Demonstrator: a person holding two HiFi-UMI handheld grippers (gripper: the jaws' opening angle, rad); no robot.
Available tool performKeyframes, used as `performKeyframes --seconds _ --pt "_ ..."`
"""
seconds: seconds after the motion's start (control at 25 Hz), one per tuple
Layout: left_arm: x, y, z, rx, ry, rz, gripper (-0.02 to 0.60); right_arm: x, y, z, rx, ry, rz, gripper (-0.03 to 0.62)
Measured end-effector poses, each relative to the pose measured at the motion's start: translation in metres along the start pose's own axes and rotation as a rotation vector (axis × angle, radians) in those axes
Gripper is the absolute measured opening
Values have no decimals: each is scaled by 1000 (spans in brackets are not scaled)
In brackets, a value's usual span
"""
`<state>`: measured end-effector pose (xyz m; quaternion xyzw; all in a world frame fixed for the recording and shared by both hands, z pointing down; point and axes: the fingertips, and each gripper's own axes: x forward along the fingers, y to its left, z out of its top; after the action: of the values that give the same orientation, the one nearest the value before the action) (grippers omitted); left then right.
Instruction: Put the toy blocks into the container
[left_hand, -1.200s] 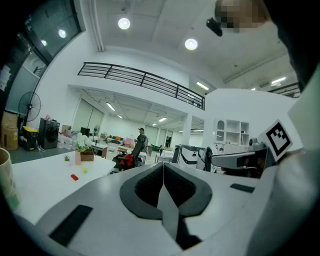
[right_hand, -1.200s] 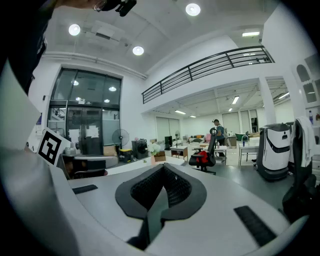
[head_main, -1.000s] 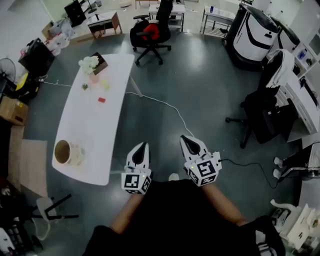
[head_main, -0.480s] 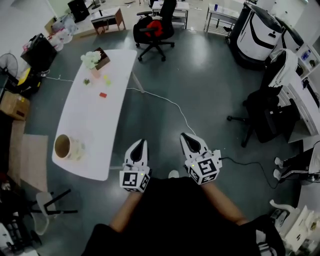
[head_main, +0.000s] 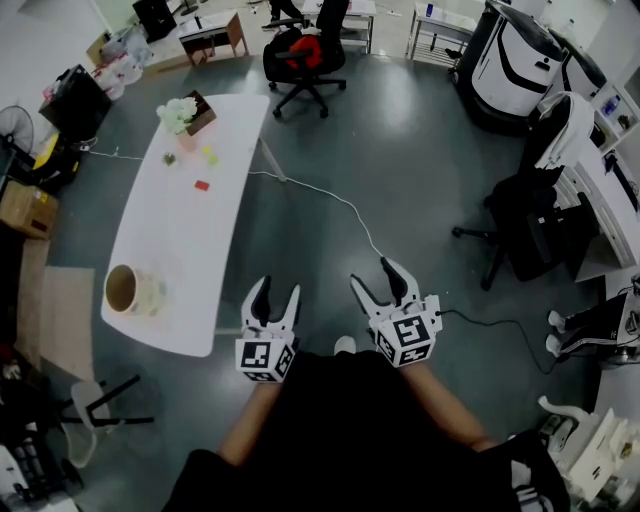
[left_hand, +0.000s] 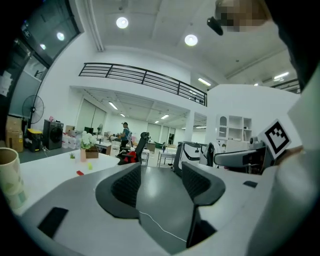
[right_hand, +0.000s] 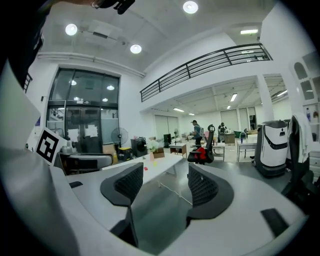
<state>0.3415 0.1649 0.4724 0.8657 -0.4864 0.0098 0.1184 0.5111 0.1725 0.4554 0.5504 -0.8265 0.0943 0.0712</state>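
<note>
The toy blocks (head_main: 201, 184) are small coloured specks at the far end of the white table (head_main: 180, 240), too tiny for me to tell their shapes. The container (head_main: 122, 288) stands at the near end, well apart from them. Both pairs of jaws, pressed together a moment ago, have just been opening with nothing between them. My left gripper (head_main: 278, 292) and right gripper (head_main: 372, 275) hang side by side over the floor, pointing forward, forearms partly hidden by the dark torso.

A tan, open-topped container (head_main: 122, 290) stands upright at the desk's (head_main: 175, 240) near end. A red block (head_main: 201, 185), a yellow block (head_main: 211, 157) and a green block (head_main: 170, 158) lie apart near its far end.
</note>
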Motion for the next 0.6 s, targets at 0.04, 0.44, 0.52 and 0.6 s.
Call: performKeyframes --seconds 0.04,0.44,0.52,0.6 --pt "0 1 -2 -6 1 6 240 -1 -1 -1 -1 1 1 247" --pt "-11 -8 -9 -12 4 30 253 -3 13 -19 60 19 85 245" --pt "-11 -6 -13 -14 15 42 253 -1 13 -26 65 34 97 245" --pt "-11 -3 -17 -18 30 50 253 2 13 -33 83 50 101 245"
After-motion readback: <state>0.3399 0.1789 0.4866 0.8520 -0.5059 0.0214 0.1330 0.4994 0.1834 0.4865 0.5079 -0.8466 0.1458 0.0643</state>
